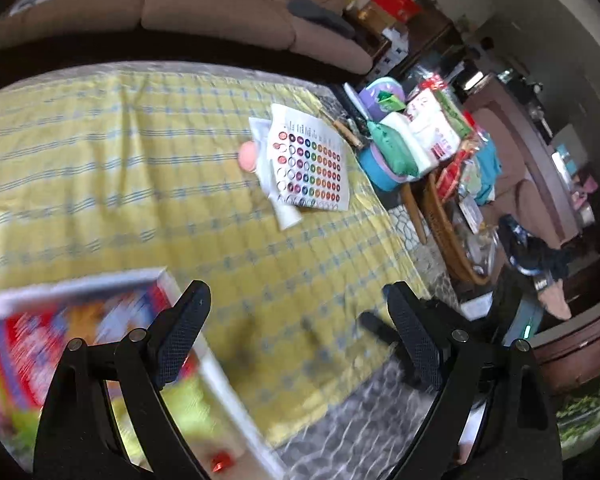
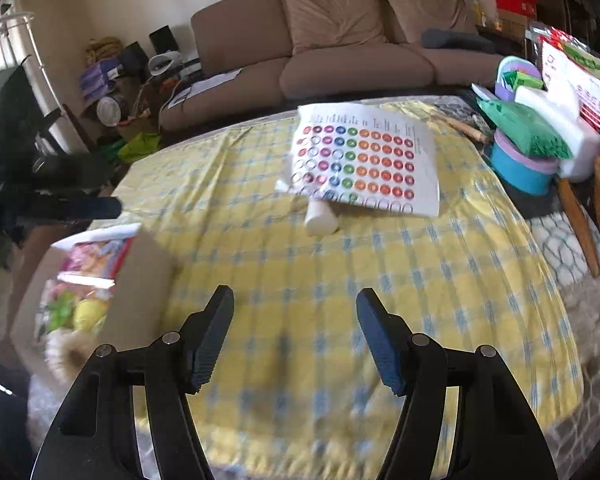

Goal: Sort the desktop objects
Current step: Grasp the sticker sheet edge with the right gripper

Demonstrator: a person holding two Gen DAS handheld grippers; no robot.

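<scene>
A sheet of coloured round stickers (image 2: pixel 364 164) lies on the yellow checked tablecloth (image 2: pixel 380 280), partly over a white tube (image 2: pixel 321 220). In the left wrist view the sheet (image 1: pixel 310 164) lies over the tube (image 1: pixel 287 216), with a pink round object (image 1: pixel 247 155) beside it. A cardboard box (image 2: pixel 140 280) of toys and packets stands at the table's left; its colourful contents (image 1: pixel 60 344) show blurred at lower left. My left gripper (image 1: pixel 300 328) is open and empty beside the box. My right gripper (image 2: pixel 296 336) is open and empty above the cloth.
A brown sofa (image 2: pixel 340 52) runs behind the table. A stack of teal tubs, green bags and white packs (image 2: pixel 540 140) crowds the right side, by a wicker chair (image 1: pixel 444 224). The left gripper's body (image 2: pixel 60 204) shows at the left edge. A patterned rug (image 2: pixel 572 248) lies beyond the table's right edge.
</scene>
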